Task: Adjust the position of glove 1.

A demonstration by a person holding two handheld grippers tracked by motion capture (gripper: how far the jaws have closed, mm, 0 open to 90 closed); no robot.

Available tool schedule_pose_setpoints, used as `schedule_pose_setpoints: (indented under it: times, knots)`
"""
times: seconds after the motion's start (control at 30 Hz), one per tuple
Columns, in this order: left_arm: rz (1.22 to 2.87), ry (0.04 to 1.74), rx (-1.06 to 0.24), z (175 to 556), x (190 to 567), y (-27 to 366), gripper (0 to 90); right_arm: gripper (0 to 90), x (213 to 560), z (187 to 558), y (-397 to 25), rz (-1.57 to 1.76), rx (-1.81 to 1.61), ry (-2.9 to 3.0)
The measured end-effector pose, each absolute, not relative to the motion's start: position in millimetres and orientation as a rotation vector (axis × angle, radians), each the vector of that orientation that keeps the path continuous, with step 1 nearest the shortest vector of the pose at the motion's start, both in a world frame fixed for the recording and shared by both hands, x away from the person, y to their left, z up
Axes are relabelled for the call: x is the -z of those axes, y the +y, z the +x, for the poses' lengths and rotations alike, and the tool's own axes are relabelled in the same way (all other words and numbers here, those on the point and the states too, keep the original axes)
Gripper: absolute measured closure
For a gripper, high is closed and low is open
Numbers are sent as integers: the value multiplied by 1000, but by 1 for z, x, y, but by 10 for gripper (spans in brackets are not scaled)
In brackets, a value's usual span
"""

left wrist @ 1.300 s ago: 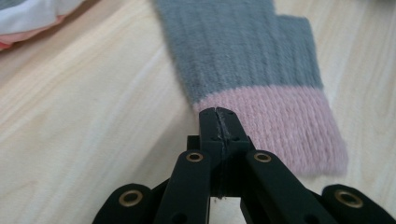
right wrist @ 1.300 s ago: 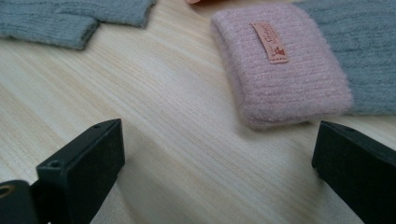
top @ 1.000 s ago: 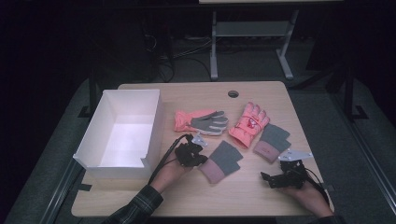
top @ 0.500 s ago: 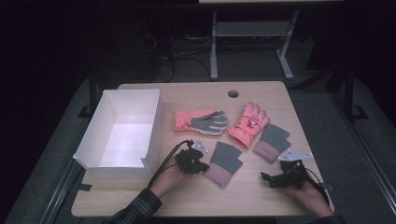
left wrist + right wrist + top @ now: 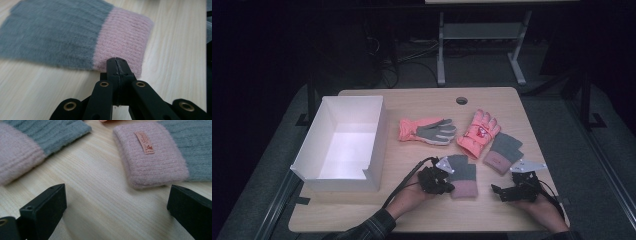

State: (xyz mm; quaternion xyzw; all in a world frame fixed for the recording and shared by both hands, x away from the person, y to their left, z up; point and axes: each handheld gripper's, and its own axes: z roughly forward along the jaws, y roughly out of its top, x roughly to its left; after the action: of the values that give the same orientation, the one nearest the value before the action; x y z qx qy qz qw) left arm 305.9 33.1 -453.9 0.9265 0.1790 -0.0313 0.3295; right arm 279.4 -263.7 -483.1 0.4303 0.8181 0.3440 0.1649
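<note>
Overhead view: left gripper (image 5: 451, 181) at near grey-and-pink glove (image 5: 462, 176); white box (image 5: 343, 145) left.
Left gripper view: jaws pressed together at pink cuff (image 5: 123, 41) edge; whether pinching fabric, cannot tell.
Right gripper view: jaws spread, facing second glove (image 5: 155, 152).
Step, judged: grasping cuff.
Next: lift toward box.

A flat grey knitted glove with a pink ribbed cuff (image 5: 75, 40) is laid on the surface, its cuff edge pinched by the closed left claw (image 5: 116, 60). A matching glove with a labelled cuff (image 5: 150, 152) is laid just ahead of the wide-open right claw (image 5: 117, 202).
</note>
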Motion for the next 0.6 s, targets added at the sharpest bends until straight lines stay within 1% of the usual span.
schedule_pose_setpoints:
  times: [0.37,0.6]
  knots:
    - [2406,405,117,302,458,5,896,18,483,279,-264,1227,-980,2331]
    - [2388,409,122,303,459,0,896,18,483,279,-264,1227,-980,2331]
